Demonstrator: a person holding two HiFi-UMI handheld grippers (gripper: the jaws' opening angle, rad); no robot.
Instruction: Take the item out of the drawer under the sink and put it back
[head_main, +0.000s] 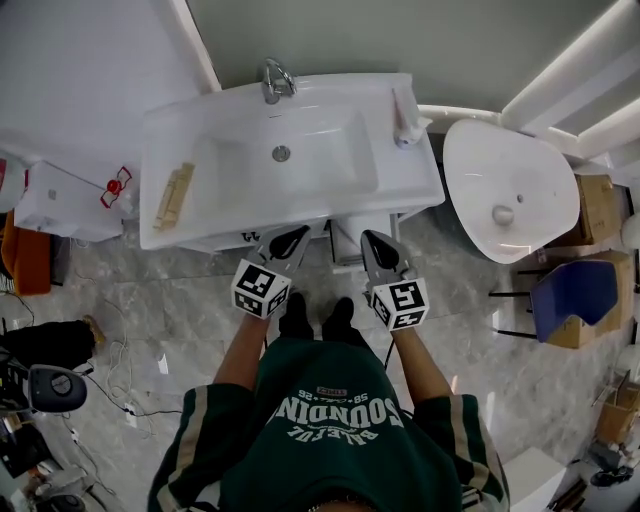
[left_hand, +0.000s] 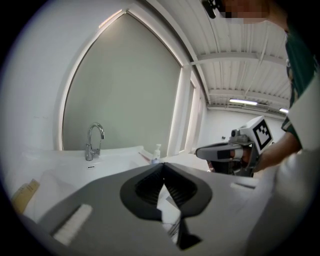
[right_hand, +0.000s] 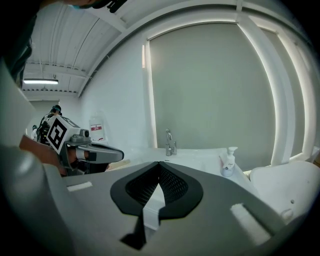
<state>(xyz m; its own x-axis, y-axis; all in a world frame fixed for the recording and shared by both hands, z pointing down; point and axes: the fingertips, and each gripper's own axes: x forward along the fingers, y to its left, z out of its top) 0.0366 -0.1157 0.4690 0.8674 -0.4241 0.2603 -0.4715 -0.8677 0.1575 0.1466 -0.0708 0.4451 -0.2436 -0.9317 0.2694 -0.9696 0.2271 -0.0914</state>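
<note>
— What did you count from overhead?

— Two grippers, the left gripper (head_main: 295, 237) and the right gripper (head_main: 371, 240), held side by side just before the front edge of one white sink (head_main: 200, 130). On it were one faucet (head_main: 275, 80), one soap dispenser (head_main: 405, 125) and one wooden slatted piece (head_main: 174, 195). One separate oval basin (head_main: 505, 190) stood to the right.

— And the drawer with the item?

— Both hidden. The sink top covered whatever sat under it, so I couldn't place the item at all.

— The left gripper view?

— Its own jaws were clenched, tips meeting, nothing between them (left_hand: 163, 167). Beyond were the one faucet (left_hand: 94, 140) and the dispenser (left_hand: 157, 152), with the other gripper (left_hand: 200, 151) at the right. The wooden piece (left_hand: 25, 192) was cut off at the edge.

— The right gripper view?

— The same: jaws pressed together on nothing (right_hand: 159, 165). There was one faucet (right_hand: 170, 141) and one dispenser (right_hand: 229, 162), and the left gripper (right_hand: 119, 155) poked in from the side. The oval basin (right_hand: 285, 185) was only partly in frame. No drawer there either.
</note>
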